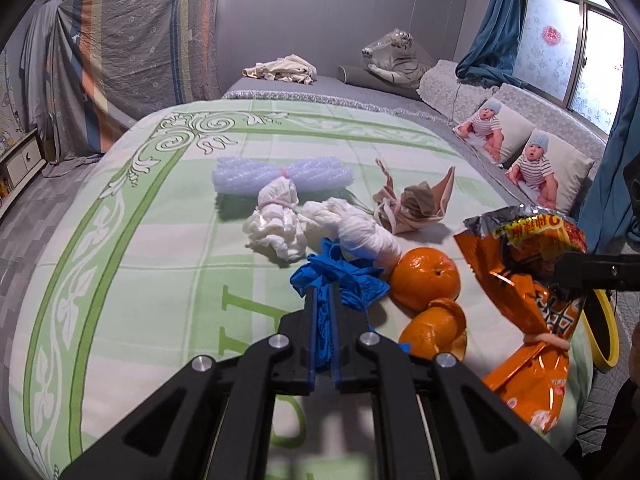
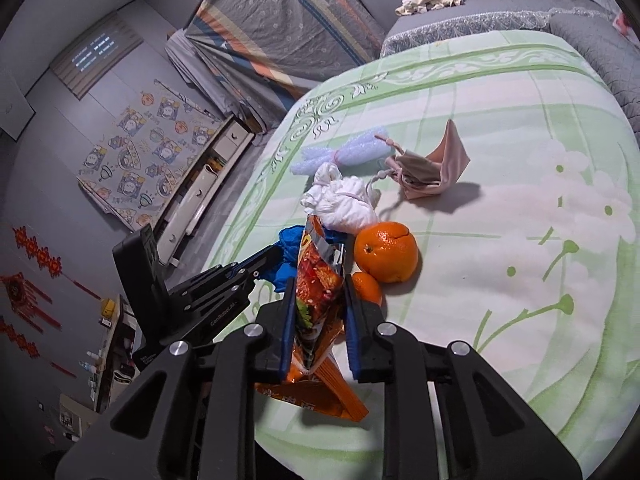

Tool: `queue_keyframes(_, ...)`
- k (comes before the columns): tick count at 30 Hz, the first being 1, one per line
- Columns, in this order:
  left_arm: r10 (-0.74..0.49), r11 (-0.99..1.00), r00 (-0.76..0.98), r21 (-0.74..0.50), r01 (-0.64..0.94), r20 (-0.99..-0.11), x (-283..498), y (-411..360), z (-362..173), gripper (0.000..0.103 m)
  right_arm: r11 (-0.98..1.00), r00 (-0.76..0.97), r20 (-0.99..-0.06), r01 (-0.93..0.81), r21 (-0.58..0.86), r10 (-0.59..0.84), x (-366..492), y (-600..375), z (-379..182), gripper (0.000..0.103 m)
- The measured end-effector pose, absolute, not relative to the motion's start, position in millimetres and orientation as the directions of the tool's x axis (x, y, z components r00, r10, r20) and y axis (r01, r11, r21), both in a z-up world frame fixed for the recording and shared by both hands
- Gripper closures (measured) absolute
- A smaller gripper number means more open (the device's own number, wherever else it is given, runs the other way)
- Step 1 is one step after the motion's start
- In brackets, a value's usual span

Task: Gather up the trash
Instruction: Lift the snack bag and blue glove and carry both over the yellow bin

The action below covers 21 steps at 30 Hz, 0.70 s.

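Note:
My left gripper is shut on a crumpled blue glove lying on the green-and-white bedspread. My right gripper is shut on an orange snack bag and holds it above the bed; the bag also shows at the right of the left wrist view. An orange and a piece of orange peel lie just right of the glove. White crumpled tissues, a white wad, a bluish foam-net bundle and a beige cloth pouch lie beyond.
A yellow-rimmed container sits at the bed's right edge. Baby-print pillows and a plush tiger lie along the window side. A low cabinet stands on the floor left of the bed.

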<state>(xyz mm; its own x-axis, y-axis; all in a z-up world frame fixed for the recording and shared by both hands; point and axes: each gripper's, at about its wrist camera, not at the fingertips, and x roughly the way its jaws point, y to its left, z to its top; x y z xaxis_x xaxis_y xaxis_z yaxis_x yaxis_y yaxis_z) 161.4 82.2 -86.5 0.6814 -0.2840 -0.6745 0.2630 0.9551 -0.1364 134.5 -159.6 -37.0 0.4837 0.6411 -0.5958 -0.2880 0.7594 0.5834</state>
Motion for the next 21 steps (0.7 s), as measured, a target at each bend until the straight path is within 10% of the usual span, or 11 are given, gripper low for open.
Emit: queue_keyframes(21,-0.317,0.938,0.847,-0.271,0.215,-0.427,88,89,-8,0.098,0.694,0.697,-0.378,-0.238,0.679,0.609,69,-257,-4,0.083)
